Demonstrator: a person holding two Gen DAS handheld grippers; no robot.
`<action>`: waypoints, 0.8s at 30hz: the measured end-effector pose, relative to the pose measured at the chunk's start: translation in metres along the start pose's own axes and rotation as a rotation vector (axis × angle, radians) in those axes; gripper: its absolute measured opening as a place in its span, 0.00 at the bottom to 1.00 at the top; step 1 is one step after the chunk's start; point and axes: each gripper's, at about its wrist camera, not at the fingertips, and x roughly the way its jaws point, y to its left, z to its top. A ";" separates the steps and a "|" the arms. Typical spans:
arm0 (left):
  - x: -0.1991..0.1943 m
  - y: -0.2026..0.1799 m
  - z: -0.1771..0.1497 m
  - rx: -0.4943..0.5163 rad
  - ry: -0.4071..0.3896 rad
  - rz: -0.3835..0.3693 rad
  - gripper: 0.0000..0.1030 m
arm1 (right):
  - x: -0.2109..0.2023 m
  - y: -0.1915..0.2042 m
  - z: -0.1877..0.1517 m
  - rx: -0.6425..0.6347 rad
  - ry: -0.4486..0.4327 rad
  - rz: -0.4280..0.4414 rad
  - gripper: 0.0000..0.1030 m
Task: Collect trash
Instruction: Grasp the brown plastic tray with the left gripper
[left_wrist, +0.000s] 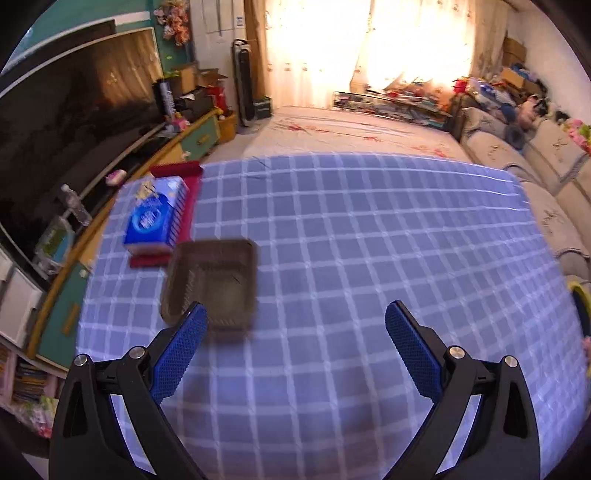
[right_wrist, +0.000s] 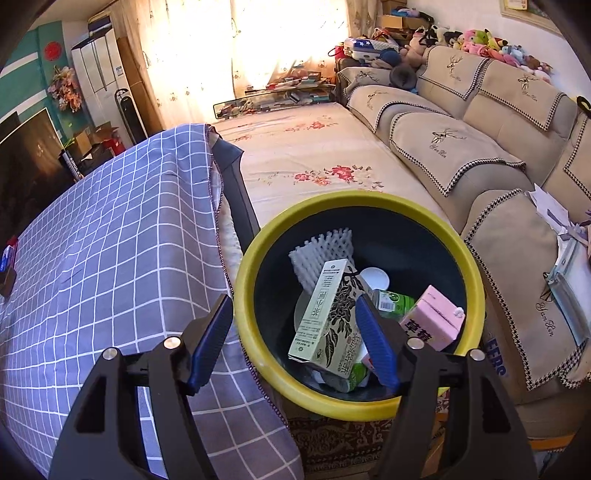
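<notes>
Hovering with jaws apart and empty, left gripper (left_wrist: 295, 325) above checked tablecloth (left_wrist: 351, 240), near brown tray (left_wrist: 214, 284) (blurred) and blue tissue pack (left_wrist: 155, 218). Right gripper (right_wrist: 295, 339) likewise apart, empty, over yellow-rimmed bin (right_wrist: 255, 266) holding tea carton (right_wrist: 328, 317) printed with Chinese characters and pink carton (right_wrist: 432, 321).

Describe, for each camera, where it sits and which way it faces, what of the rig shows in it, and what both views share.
Left wrist: sits on the left gripper, looking down over the checked tablecloth at a brown tray and tissue pack; open blue fingers show.
Right wrist: sits on the right gripper, looking down into the yellow bin of trash beside the table; open, empty fingers show.
Shared: tablecloth, sofa, bright curtains.
</notes>
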 end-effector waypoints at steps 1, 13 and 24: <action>0.005 0.001 0.003 0.004 0.001 0.004 0.93 | 0.001 0.001 0.000 -0.001 0.002 -0.001 0.63; 0.068 0.018 0.020 0.001 0.070 0.050 0.79 | 0.009 0.004 0.000 -0.007 0.021 0.007 0.63; 0.058 0.018 0.019 0.005 0.044 0.000 0.05 | 0.012 0.003 -0.002 0.001 0.024 0.034 0.63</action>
